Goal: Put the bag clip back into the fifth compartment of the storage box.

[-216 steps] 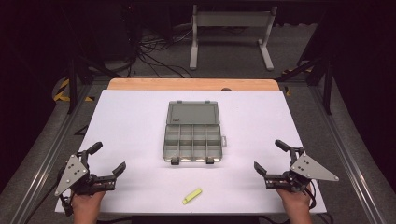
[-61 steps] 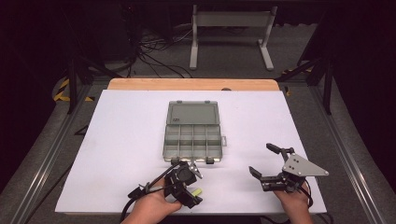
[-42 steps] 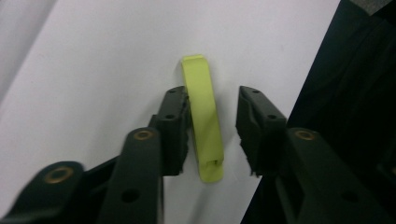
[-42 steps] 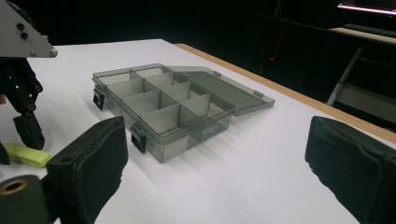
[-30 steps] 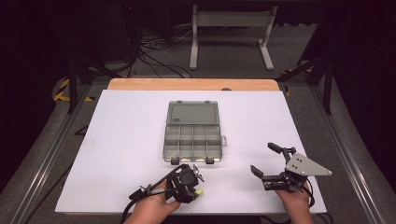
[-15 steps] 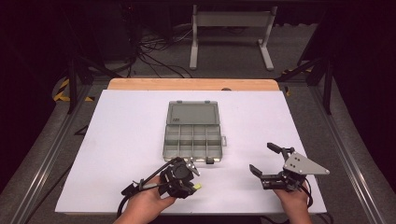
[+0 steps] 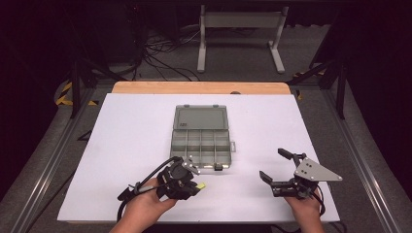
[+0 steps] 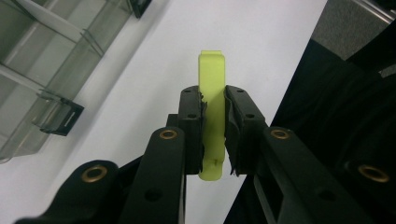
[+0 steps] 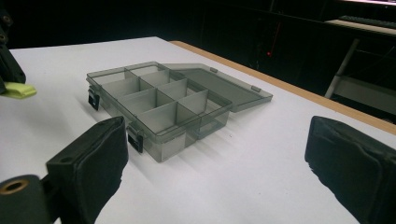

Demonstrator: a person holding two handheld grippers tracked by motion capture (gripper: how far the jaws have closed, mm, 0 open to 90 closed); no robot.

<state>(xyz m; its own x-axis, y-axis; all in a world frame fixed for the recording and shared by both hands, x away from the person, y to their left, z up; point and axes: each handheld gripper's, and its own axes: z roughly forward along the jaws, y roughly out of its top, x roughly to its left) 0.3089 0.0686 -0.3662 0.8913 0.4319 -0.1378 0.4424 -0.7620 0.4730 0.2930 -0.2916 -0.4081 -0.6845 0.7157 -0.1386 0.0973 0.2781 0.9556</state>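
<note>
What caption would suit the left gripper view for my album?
Left gripper pinching a yellow-green clip above the white table, beside a clear box.

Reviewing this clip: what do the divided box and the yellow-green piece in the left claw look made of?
The divided box looks like smoky translucent hard plastic: its dividers show through the walls. The yellow-green piece, in the left claw, looks like matte opaque moulded plastic, judging by its even colour; I can't be sure.
</note>
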